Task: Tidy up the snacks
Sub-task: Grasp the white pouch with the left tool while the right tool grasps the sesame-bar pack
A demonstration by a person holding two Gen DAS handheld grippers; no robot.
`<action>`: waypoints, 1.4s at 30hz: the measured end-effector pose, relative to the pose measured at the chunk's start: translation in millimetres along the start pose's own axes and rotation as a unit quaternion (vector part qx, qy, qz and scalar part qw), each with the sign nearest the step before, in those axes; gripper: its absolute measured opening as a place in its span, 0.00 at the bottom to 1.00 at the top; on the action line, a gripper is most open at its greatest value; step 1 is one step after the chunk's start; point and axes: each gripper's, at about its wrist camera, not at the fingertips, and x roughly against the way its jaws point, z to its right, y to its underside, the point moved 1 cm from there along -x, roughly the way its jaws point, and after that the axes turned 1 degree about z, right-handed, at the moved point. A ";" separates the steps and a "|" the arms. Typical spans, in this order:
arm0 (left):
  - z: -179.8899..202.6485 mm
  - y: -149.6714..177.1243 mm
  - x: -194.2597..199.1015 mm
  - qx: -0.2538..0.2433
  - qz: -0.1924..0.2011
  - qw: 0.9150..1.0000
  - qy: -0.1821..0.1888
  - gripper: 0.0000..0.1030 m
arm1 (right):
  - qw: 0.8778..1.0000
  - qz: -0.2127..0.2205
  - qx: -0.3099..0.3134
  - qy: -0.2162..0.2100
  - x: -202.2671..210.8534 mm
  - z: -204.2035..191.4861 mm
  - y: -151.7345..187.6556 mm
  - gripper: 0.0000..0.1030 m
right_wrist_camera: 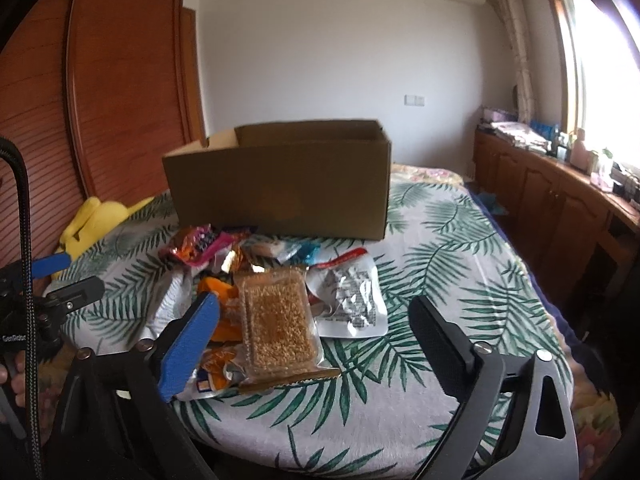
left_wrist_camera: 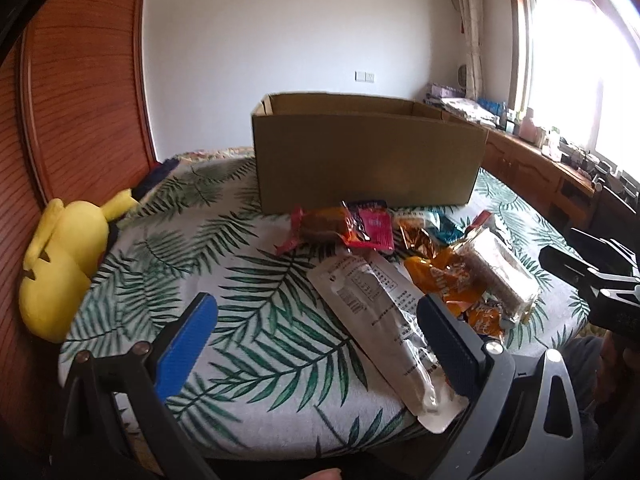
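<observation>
A bed takes up most of the room, covered by a pale blanket (right_wrist_camera: pixel 440 248) printed with green palm fronds, and an open cardboard box (right_wrist_camera: pixel 280 188) sits on it toward the far side, its flaps up and its inside hidden from here. Just in front of the box, at about 6 o'clock from it, the snacks (left_wrist_camera: pixel 400 260) lie in a loose heap on the blanket: a long silvery packet (left_wrist_camera: pixel 376 316) with printed text, a clear pack of puffed grain bars (right_wrist_camera: pixel 276 328), crinkled orange wrappers (left_wrist_camera: pixel 448 276), a pink sachet (left_wrist_camera: pixel 374 226) and a brown pastry in a red-ended wrapper (left_wrist_camera: pixel 320 226). A white pouch with a red edge (right_wrist_camera: pixel 352 296) lies at 3 o'clock of the grain pack, touching it. The left gripper (left_wrist_camera: pixel 316 344) hangs over the near edge of the heap with its jaws spread wide, holding nothing; the silvery packet runs between them. The right gripper (right_wrist_camera: pixel 312 344) is likewise spread apart and empty, the grain pack lying between its fingers. At 9 o'clock of the heap a yellow plush toy (left_wrist_camera: pixel 60 264) leans against the reddish wooden headboard (left_wrist_camera: pixel 80 100). Beyond the box stands a plain white wall (right_wrist_camera: pixel 320 40) with a switch plate (right_wrist_camera: pixel 414 100). At 3 o'clock a low wooden cabinet (right_wrist_camera: pixel 540 196), crowded with bottles and folded cloth, runs under a bright window (left_wrist_camera: pixel 580 72).
</observation>
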 end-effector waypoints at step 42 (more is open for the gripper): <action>20.6 -12.7 -93.6 -0.004 -0.138 0.990 0.037 0.96 | 0.993 -0.098 0.062 -0.033 -71.4 -9.1 4.3 0.51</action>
